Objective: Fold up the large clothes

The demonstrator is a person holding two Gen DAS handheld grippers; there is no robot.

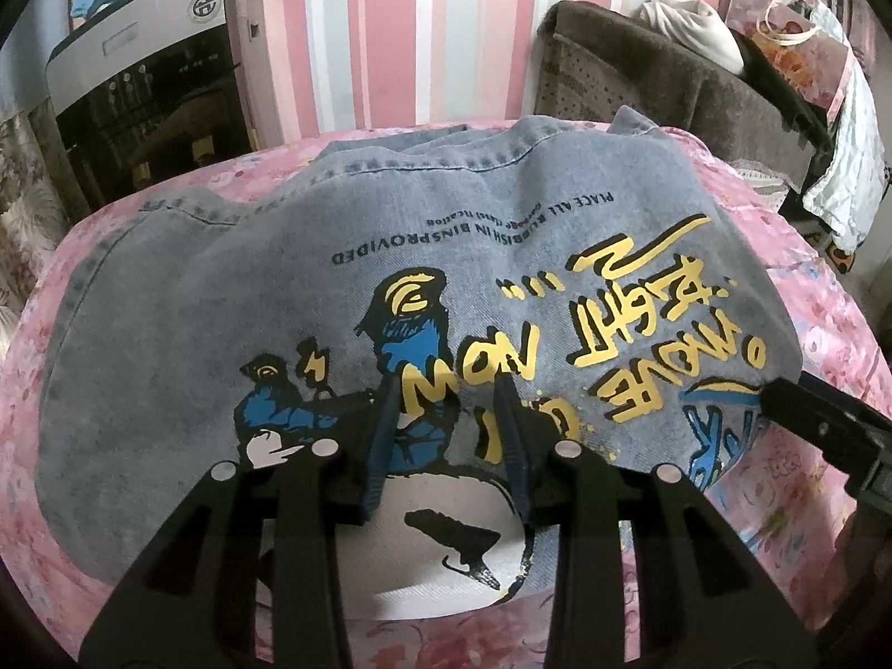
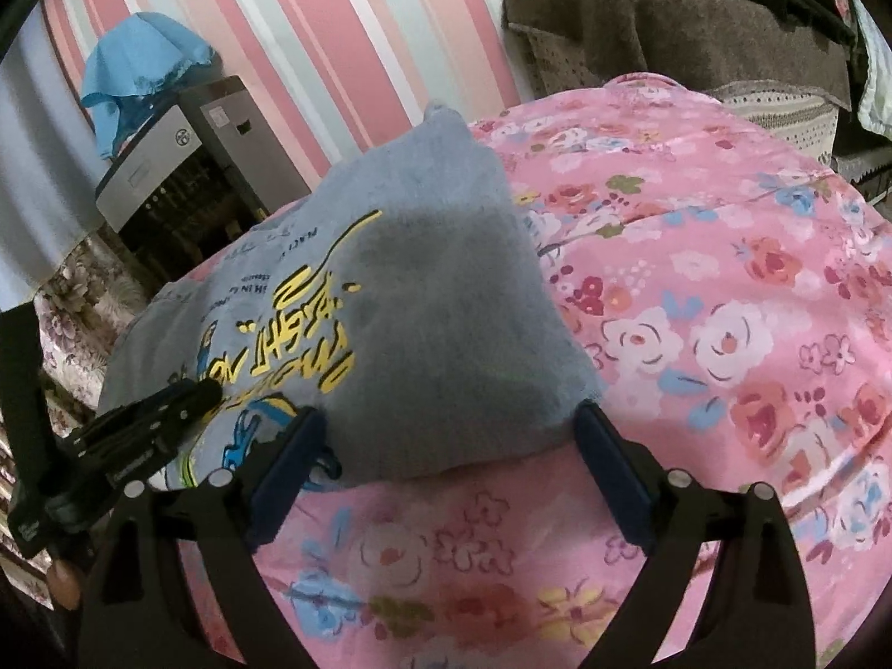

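A grey denim jacket with a yellow and blue print lies back-up on the pink floral bedspread. My left gripper rests its tips on the print near the jacket's near hem. Its jaws stand a little apart and the cloth between them lies flat, not pinched. In the right wrist view the jacket shows a plain folded grey part. My right gripper is wide open at that part's near edge, one finger at each side of it. The left gripper shows at the left there, and the right gripper at the right edge of the left view.
A water dispenser with a blue cloth on top stands by the striped wall beyond the bed's far left. A brown covered seat with bags and white cloth is at the far right. Bedspread stretches to the right of the jacket.
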